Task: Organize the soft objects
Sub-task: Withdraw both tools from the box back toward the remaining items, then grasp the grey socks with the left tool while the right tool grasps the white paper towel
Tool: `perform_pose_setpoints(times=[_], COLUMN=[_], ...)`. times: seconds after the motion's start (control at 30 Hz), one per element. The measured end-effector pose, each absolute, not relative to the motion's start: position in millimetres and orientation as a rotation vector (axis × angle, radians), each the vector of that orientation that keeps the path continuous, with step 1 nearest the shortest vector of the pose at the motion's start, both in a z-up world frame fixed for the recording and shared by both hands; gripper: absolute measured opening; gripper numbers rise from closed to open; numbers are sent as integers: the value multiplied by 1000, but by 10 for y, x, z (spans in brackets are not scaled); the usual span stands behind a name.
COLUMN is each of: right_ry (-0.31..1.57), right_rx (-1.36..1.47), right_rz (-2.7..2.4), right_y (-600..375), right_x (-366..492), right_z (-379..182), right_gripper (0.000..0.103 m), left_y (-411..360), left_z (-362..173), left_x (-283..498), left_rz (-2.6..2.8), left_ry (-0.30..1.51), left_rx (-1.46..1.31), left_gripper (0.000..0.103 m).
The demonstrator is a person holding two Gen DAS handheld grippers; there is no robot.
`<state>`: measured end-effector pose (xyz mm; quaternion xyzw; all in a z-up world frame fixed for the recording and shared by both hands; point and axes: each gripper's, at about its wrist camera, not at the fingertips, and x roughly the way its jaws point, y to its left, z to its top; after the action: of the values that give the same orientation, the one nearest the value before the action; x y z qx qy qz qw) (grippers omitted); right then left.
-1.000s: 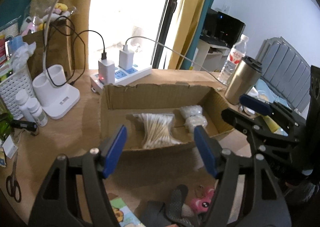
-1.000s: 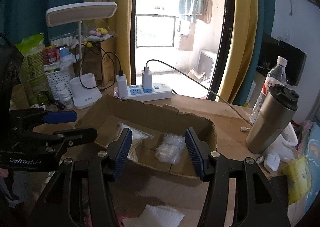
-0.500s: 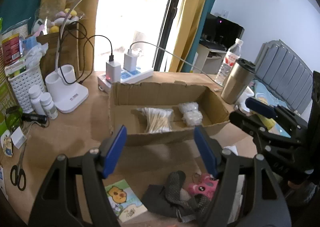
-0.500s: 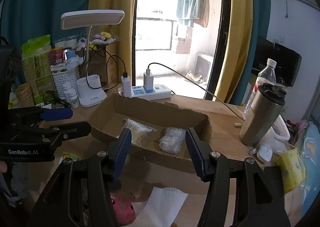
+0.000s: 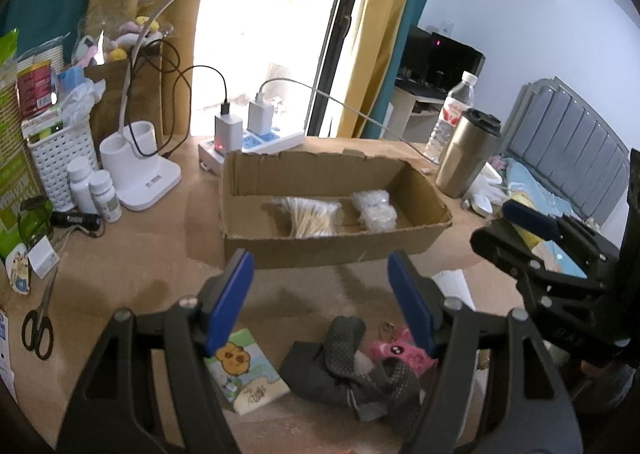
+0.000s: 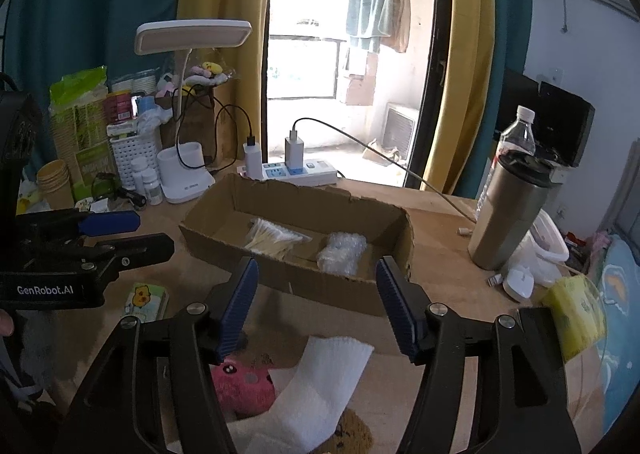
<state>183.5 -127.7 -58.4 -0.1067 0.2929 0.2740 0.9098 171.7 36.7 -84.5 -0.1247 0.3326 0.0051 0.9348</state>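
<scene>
Where curtains (image 6: 202, 34) frame the window, a cardboard box (image 5: 320, 250) sits on the wooden desk (image 5: 152, 254).

A lived-in bedroom at home: a padded grey headboard (image 5: 568, 142) beside the cluttered tabletop (image 5: 160, 254), yellow curtains (image 6: 200, 34), laundry (image 6: 376, 18) hanging on the balcony.

"GenRobot.AI" is printed on the left hand-held gripper (image 6: 116, 232).
</scene>
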Motion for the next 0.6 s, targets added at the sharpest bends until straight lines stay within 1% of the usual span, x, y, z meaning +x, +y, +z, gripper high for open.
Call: perform_pose_setpoints(times=[0.6], right_ry=[676], right_rx=[-197], right_rz=[546], right_y=[-1524], right_x=[1645], right_z=[-926], right_gripper=[65], left_y=[261], left_z=[-1192], left_x=[1524], left_rz=[44], left_ry=[756], left_rx=[-255], left_gripper=[71])
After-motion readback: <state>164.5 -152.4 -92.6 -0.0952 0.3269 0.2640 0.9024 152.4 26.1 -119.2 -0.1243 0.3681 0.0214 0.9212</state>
